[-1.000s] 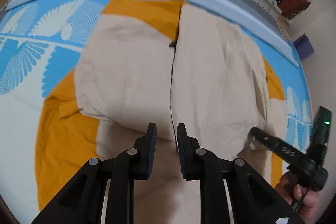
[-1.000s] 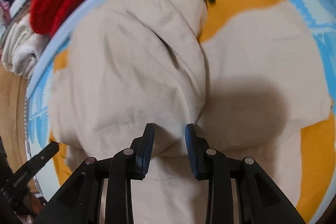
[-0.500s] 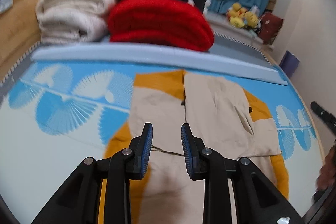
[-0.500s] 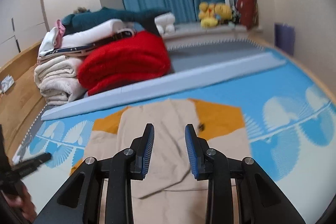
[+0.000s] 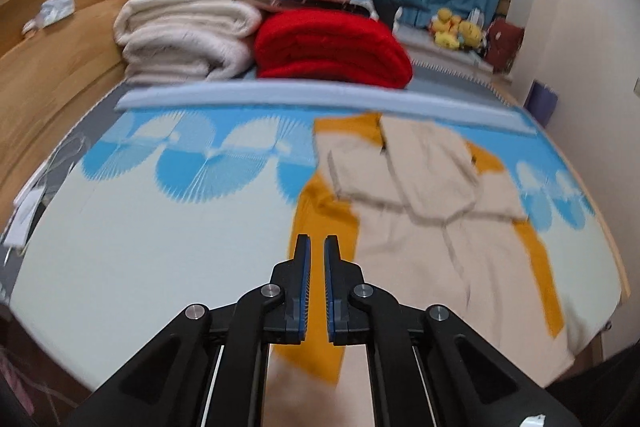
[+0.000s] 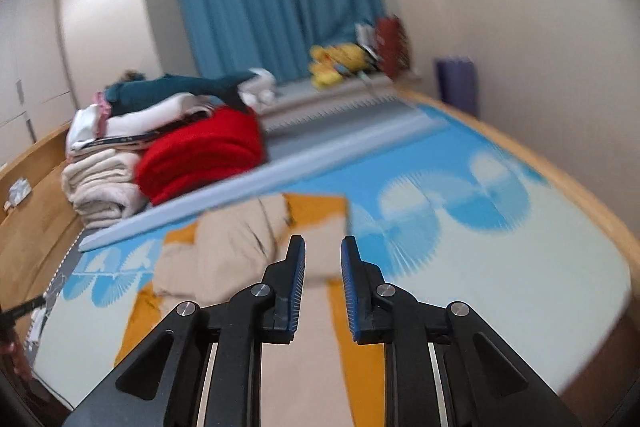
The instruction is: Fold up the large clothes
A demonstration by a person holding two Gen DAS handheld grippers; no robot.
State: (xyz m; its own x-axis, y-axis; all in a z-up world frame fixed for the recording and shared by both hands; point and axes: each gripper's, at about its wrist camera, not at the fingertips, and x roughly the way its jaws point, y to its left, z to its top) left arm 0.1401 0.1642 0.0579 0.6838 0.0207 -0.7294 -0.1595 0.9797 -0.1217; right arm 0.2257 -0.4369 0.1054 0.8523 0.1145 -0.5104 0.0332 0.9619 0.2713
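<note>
Now that I've pulled both claws up and back off the garment (image 5: 432, 227) | left claw (image 5: 316, 247) together, empty | right claw (image 6: 323, 259) closing, nothing between | garment lies partly folded on the bed (image 5: 140, 247) – beige over orange, far from both | fold looks released – next grab likely its near hem

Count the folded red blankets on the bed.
1: the red blanket lies at the bed's far end, right of the cream bedding stack. Others may be hidden behind the pile.
</note>
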